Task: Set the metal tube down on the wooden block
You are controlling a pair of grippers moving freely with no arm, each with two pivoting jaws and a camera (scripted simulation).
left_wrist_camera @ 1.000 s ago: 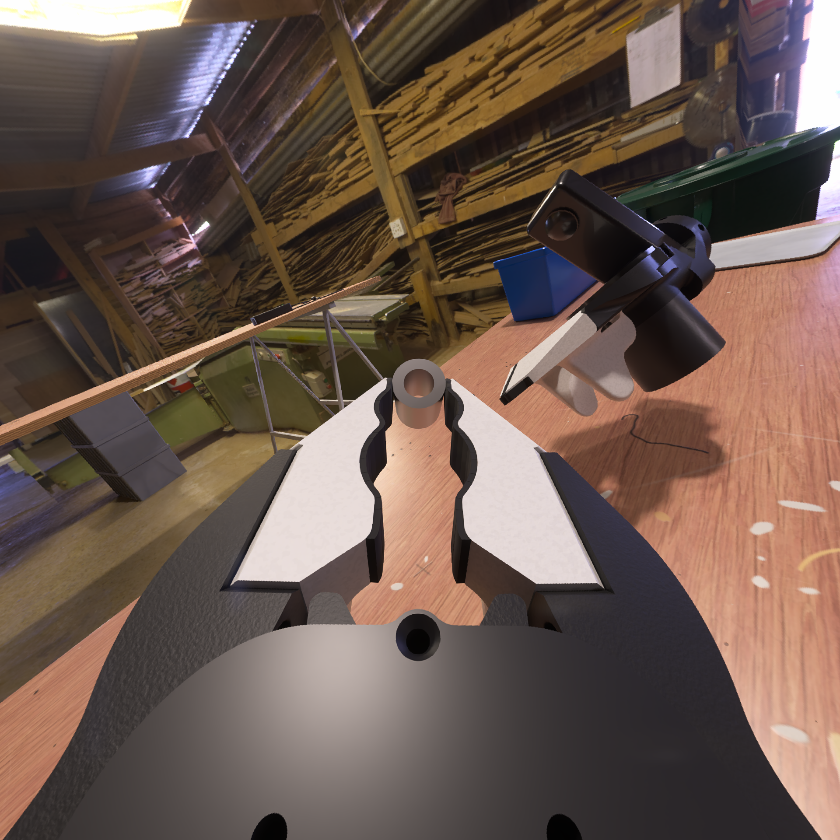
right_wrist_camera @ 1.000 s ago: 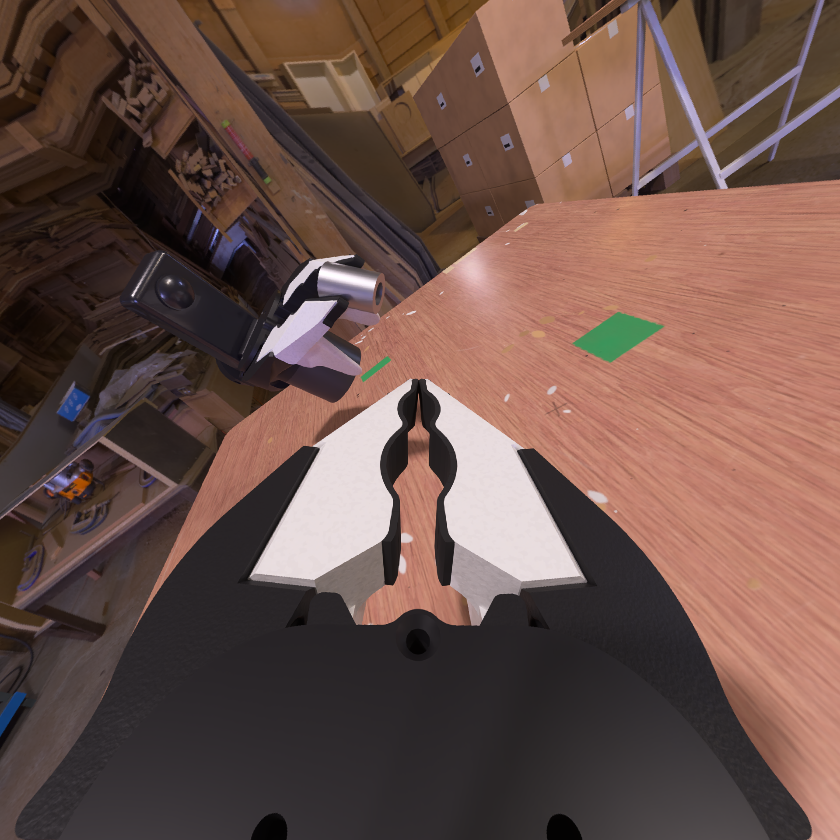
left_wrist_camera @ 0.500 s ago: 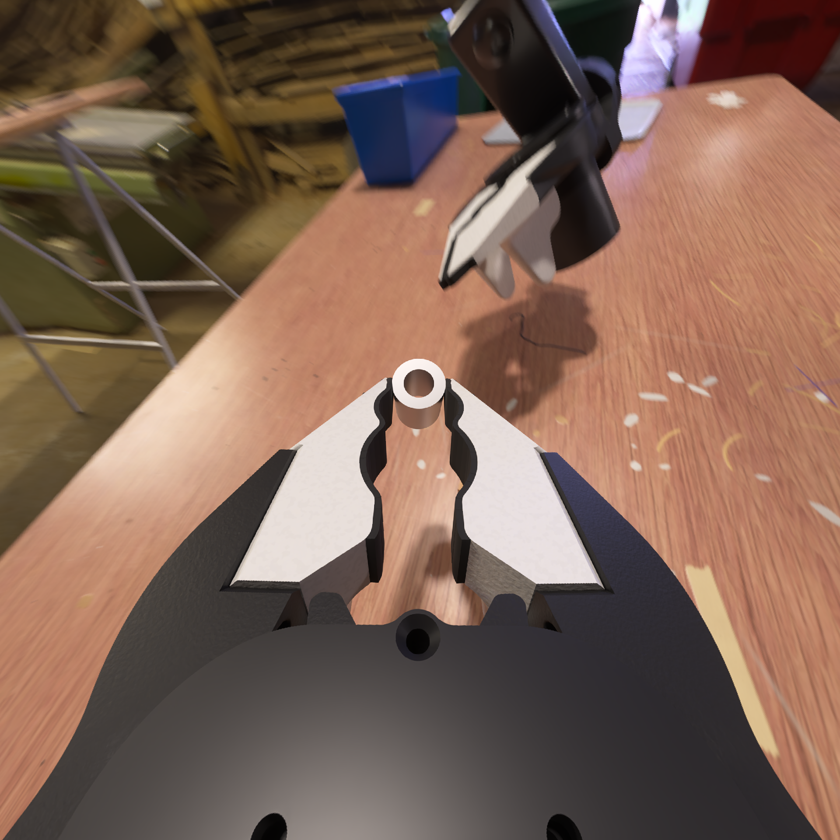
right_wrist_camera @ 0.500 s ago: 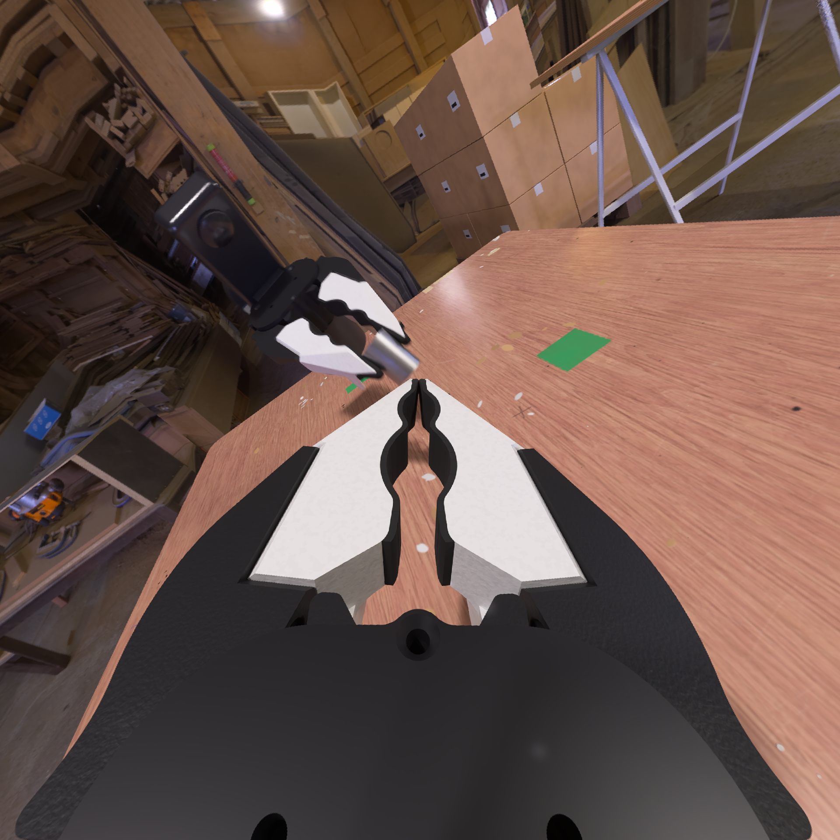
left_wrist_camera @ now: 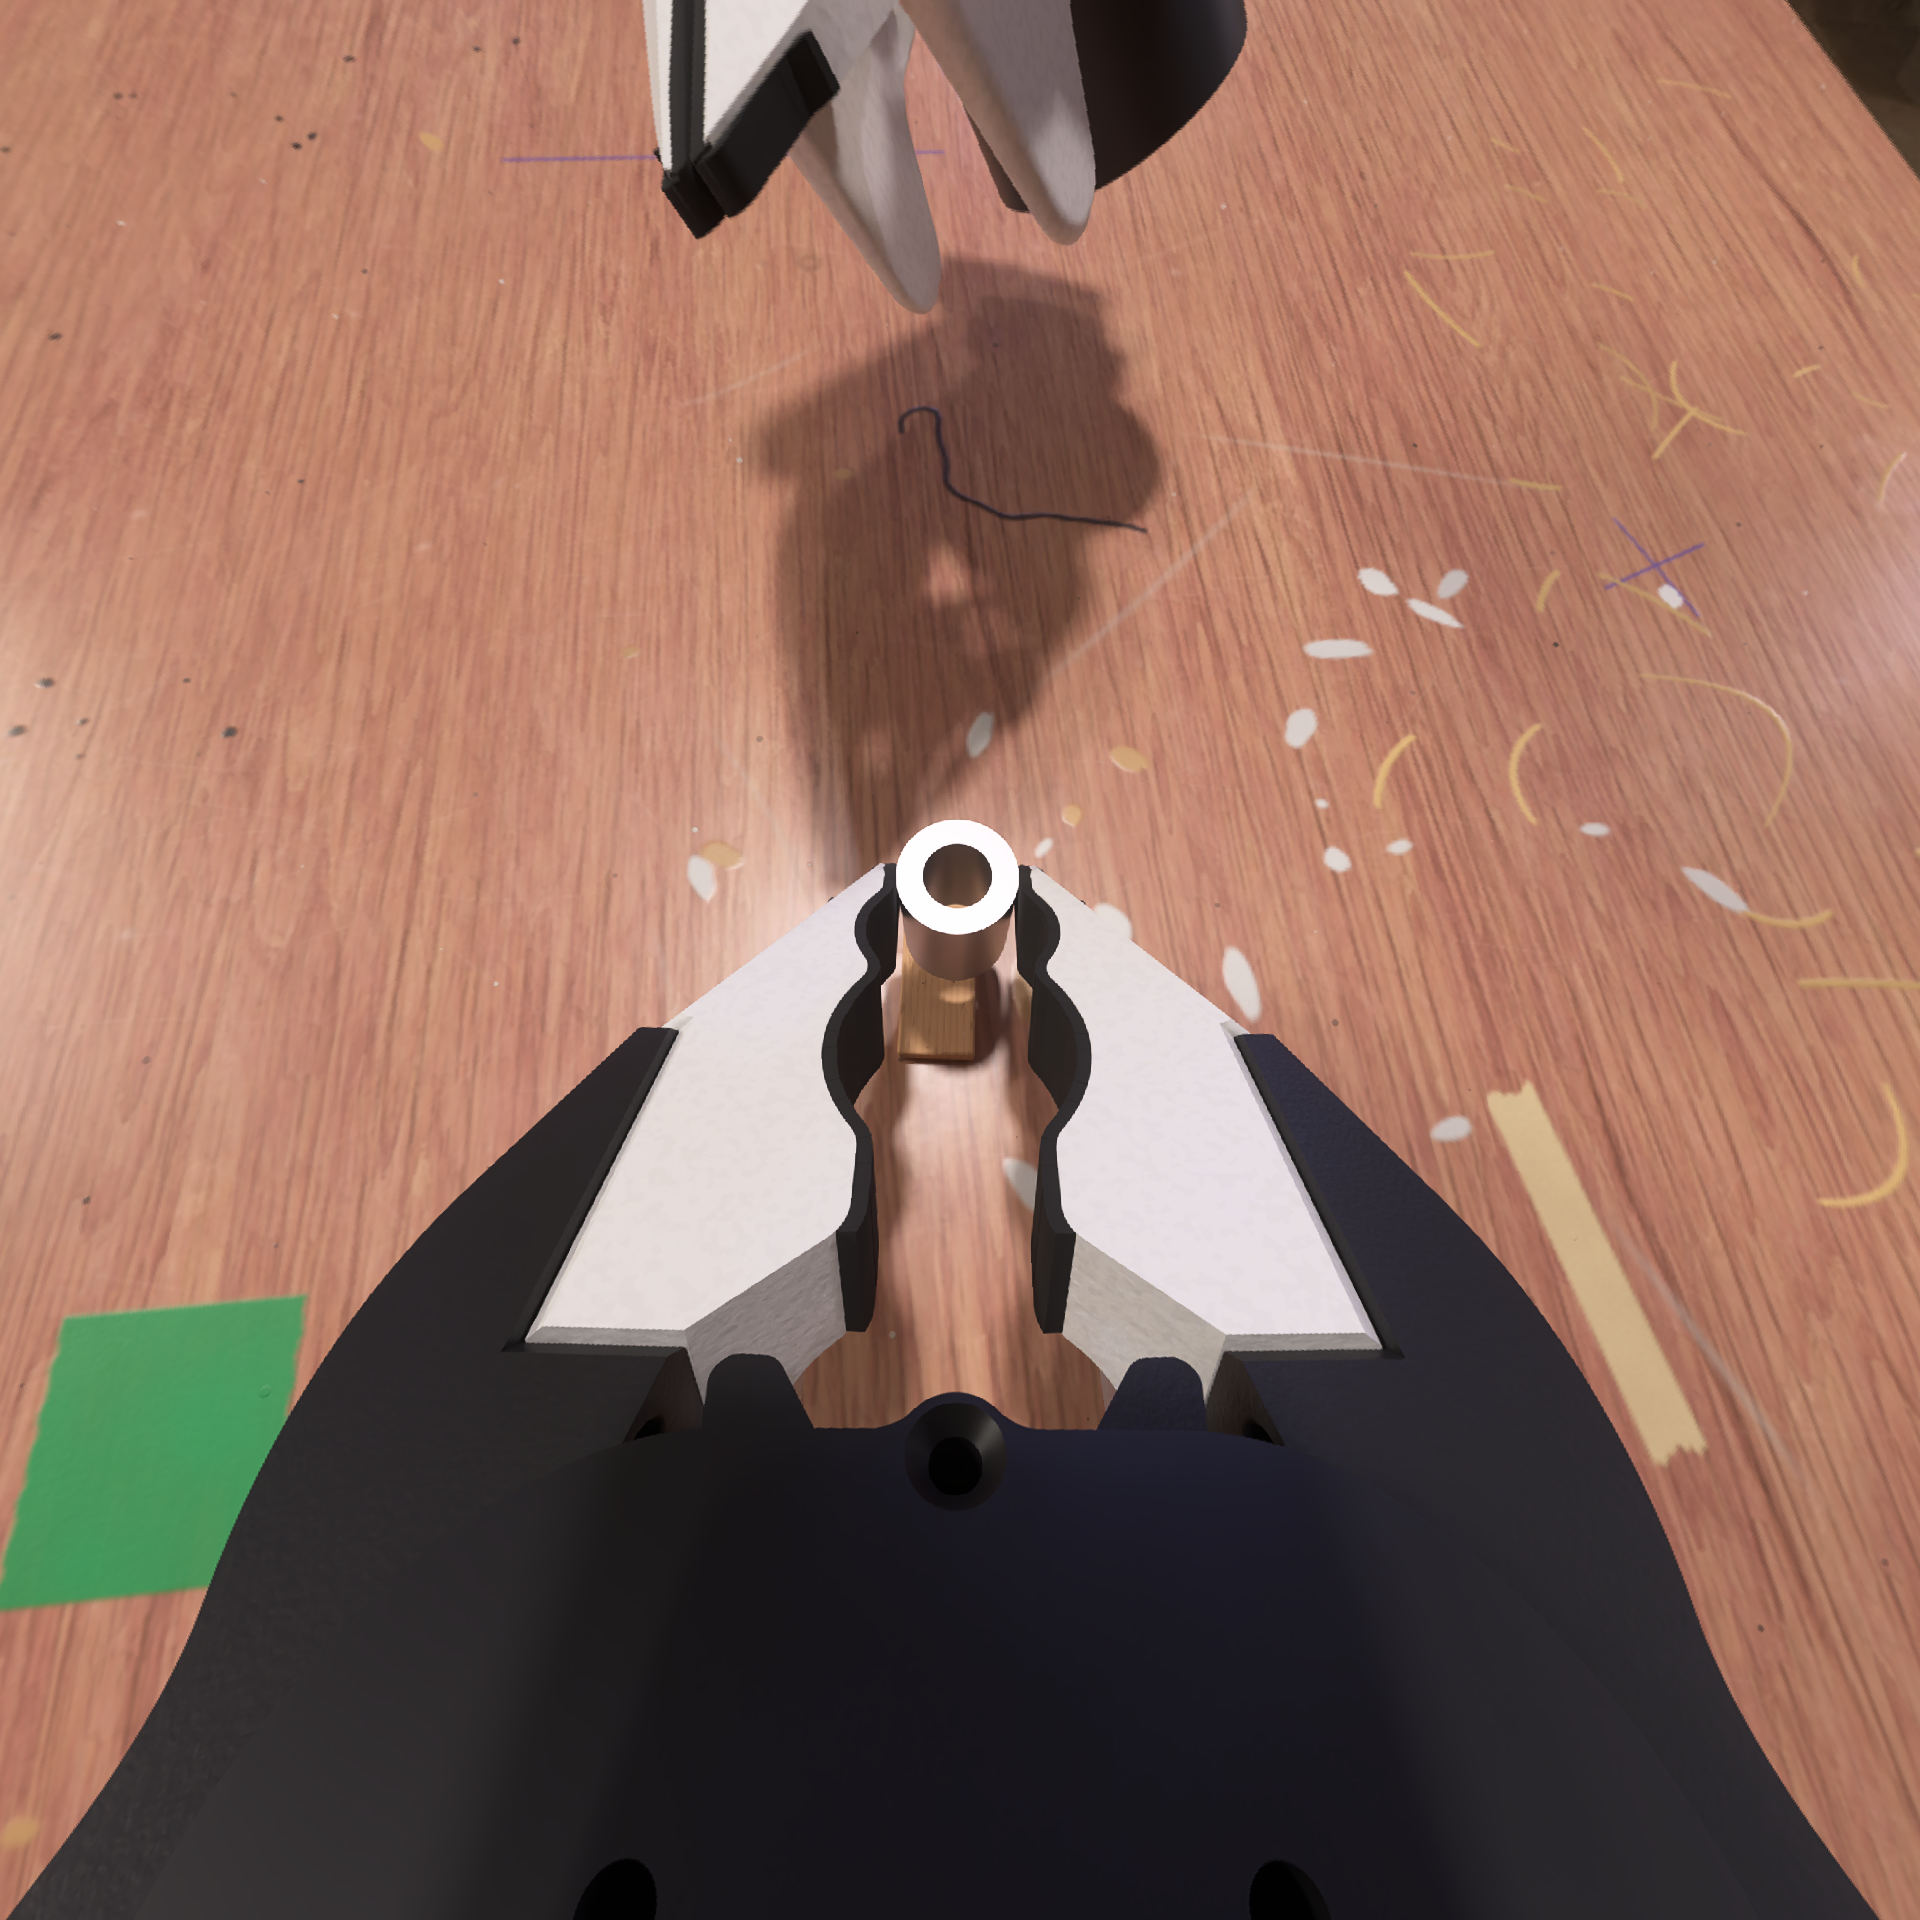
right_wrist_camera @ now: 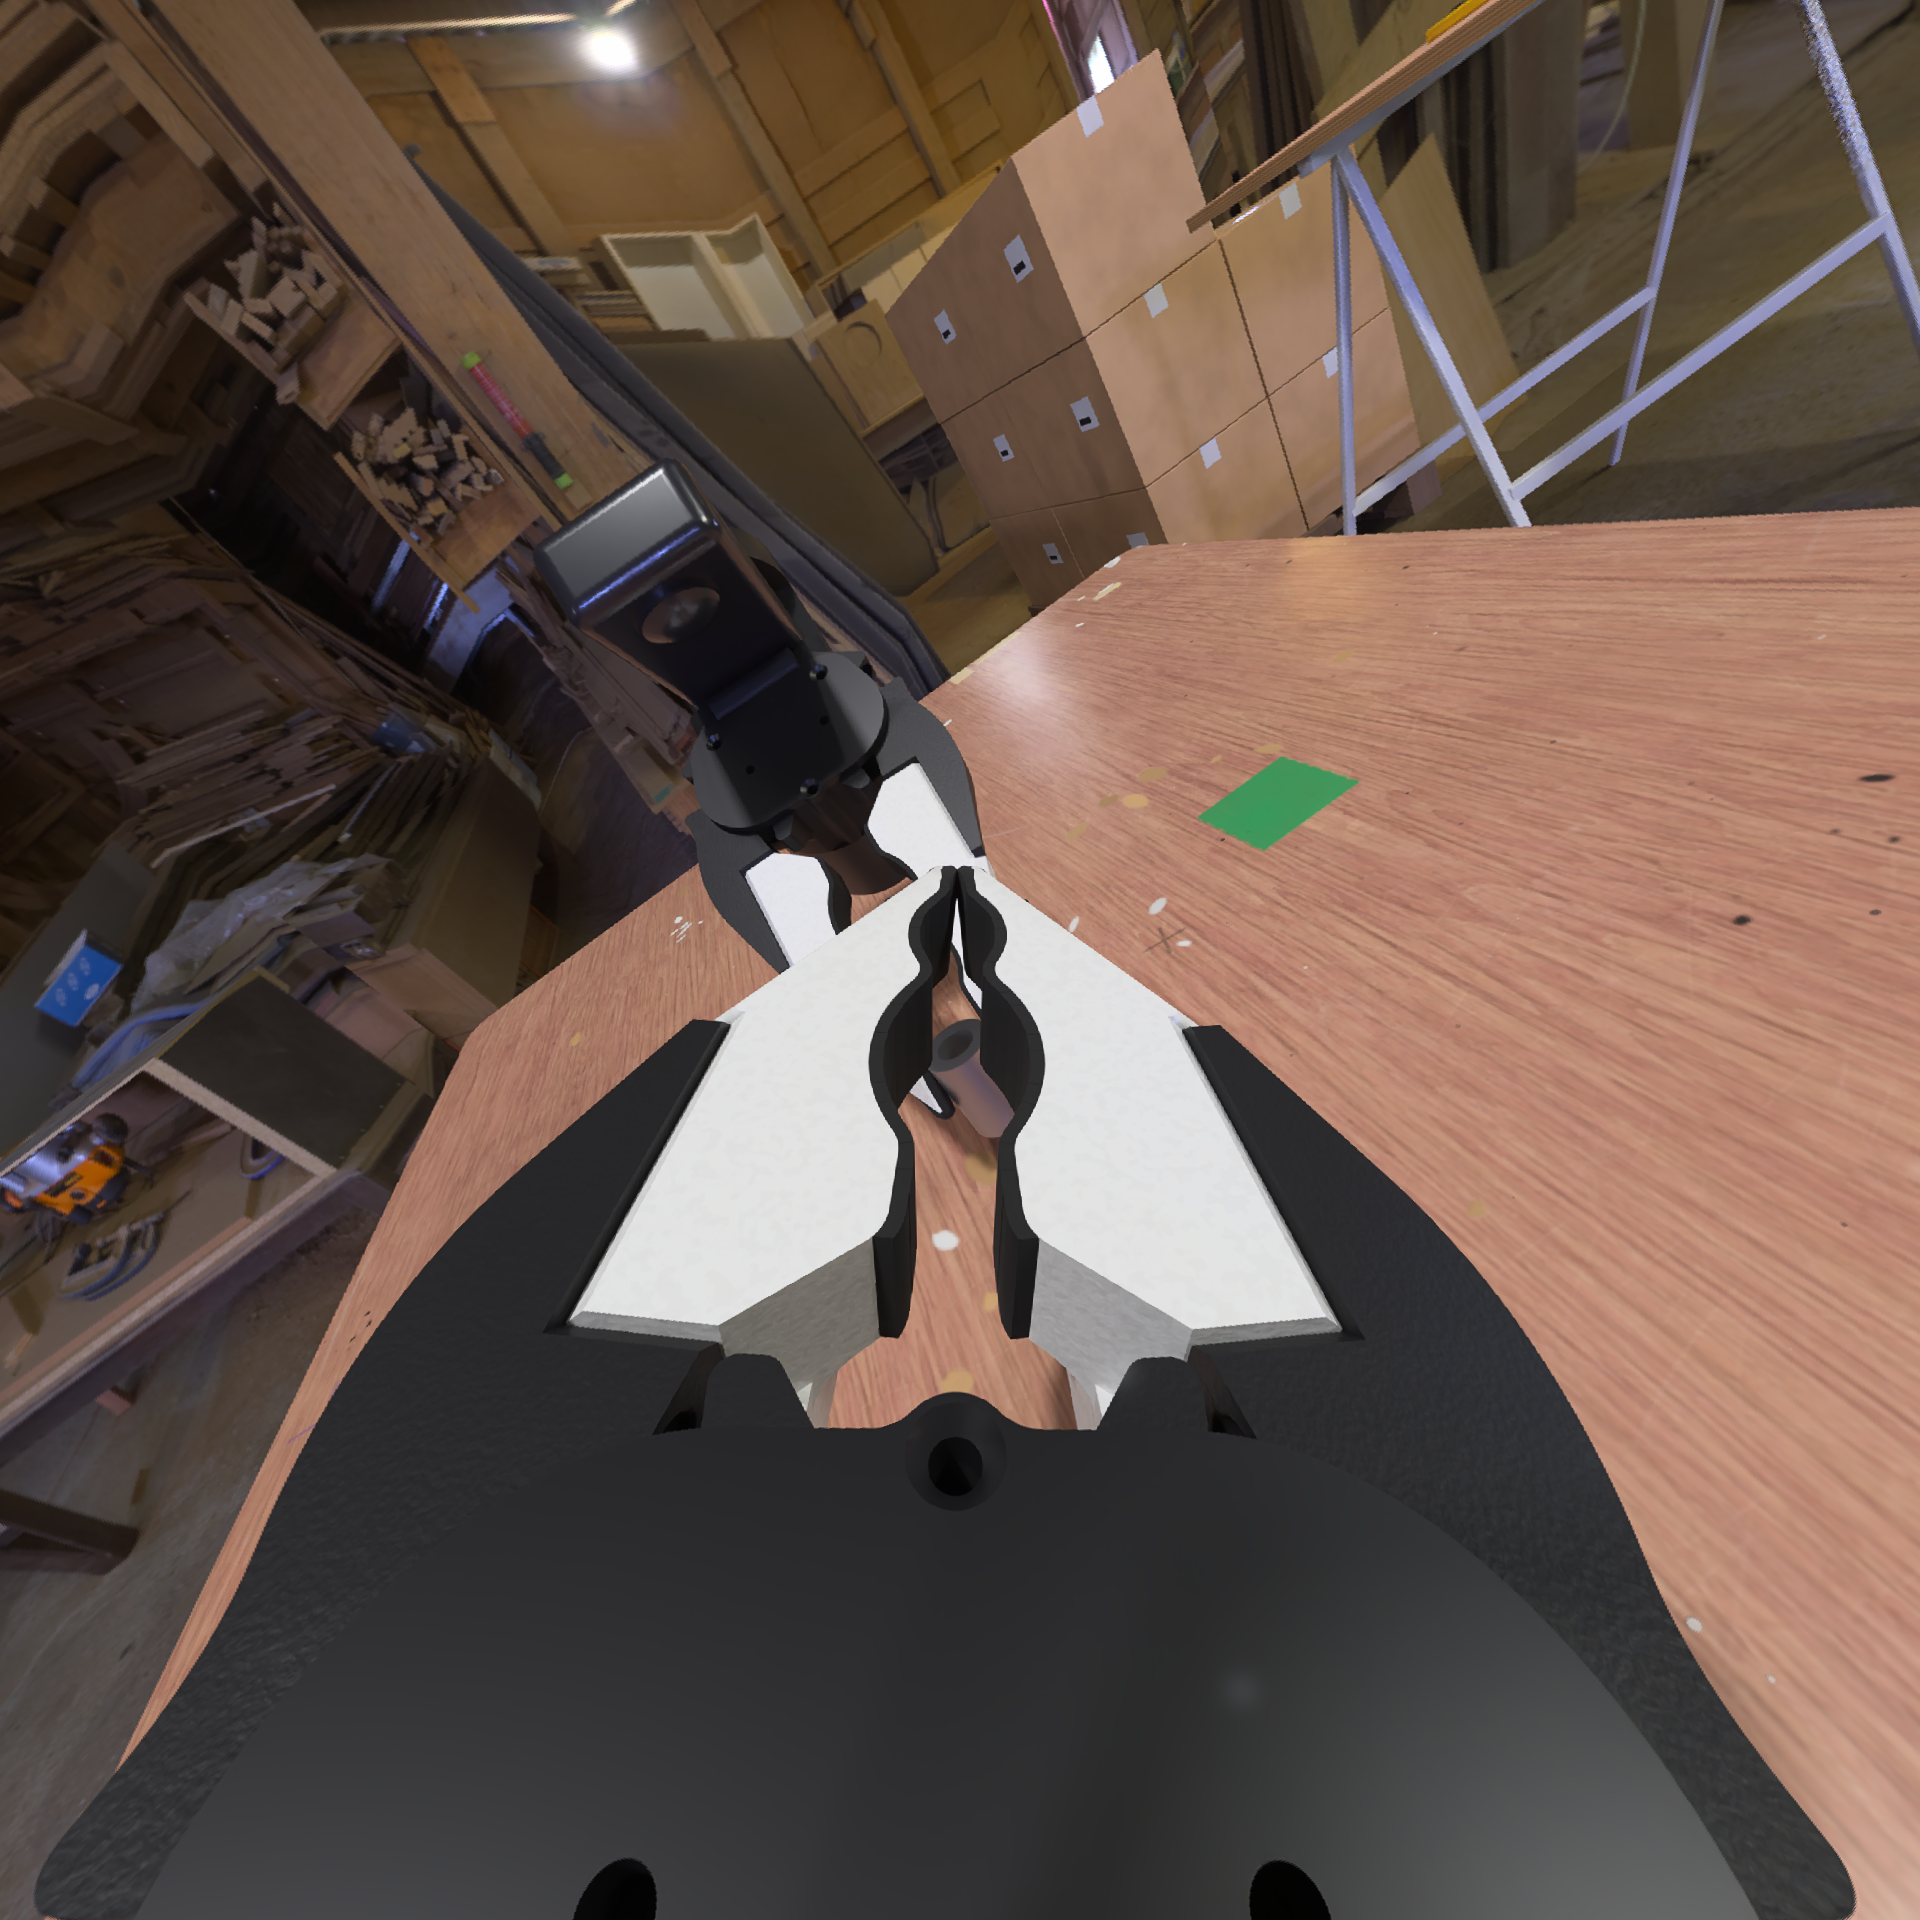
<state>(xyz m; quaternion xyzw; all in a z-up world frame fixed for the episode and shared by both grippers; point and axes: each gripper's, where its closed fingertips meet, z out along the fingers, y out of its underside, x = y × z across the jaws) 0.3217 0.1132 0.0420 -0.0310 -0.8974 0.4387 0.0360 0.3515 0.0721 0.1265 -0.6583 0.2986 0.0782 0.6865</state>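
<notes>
My left gripper (left_wrist_camera: 956, 881) points down at the table and is shut on the short metal tube (left_wrist_camera: 951, 945), held upright with its open end facing the camera. The small wooden block (left_wrist_camera: 938, 1023) lies on the table right under the tube; I cannot tell whether they touch. My right gripper (right_wrist_camera: 954, 883) is shut and empty, hovering above the table. In the right wrist view the left gripper's body (right_wrist_camera: 790, 727) is just beyond my fingertips, and the tube (right_wrist_camera: 961, 1070) shows through the gap between my fingers. The block is hidden there. The right gripper (left_wrist_camera: 717, 187) hangs at the top of the left wrist view.
The brown wooden table (left_wrist_camera: 416, 623) carries a green patch (left_wrist_camera: 156, 1444), also in the right wrist view (right_wrist_camera: 1278, 800), a strip of tan tape (left_wrist_camera: 1590, 1268), a dark thread (left_wrist_camera: 997, 488) and pale flecks. The table's far edge (right_wrist_camera: 520, 1018) drops to a workshop floor.
My left gripper has tipped downward and carried the tube over the wooden block, which now shows beneath it. The two grippers are closer together. The right gripper stays shut.
</notes>
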